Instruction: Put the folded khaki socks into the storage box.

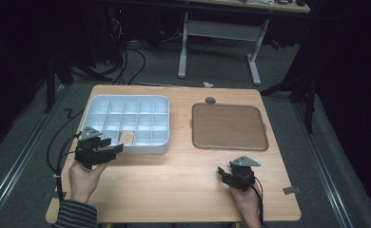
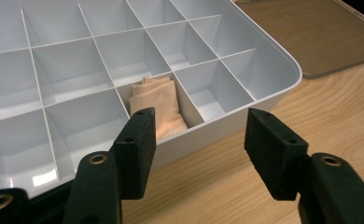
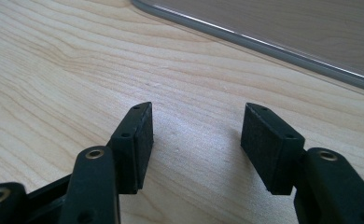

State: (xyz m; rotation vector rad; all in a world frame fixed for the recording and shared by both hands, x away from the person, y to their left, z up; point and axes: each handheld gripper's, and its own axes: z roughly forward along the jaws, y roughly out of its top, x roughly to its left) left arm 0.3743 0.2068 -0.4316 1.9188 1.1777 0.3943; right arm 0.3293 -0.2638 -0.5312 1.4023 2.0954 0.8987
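Our wooden table [image 1: 183, 175]

We see a white divided tray [image 1: 161, 142] far left and a brown flat lid [image 1: 229, 126] far right.

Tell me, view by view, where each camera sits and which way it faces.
High view: above the person's side, looking forward and down at the table; both hands, left gripper and right gripper show.
Left gripper view: rides the left gripper, facing the white divided tray and folded cloth; its open jaws show.
Right gripper view: rides the right gripper, facing bare tabletop and the brown lid; its open jaws show.
Shared: tray and lid appear in the high and left gripper views.
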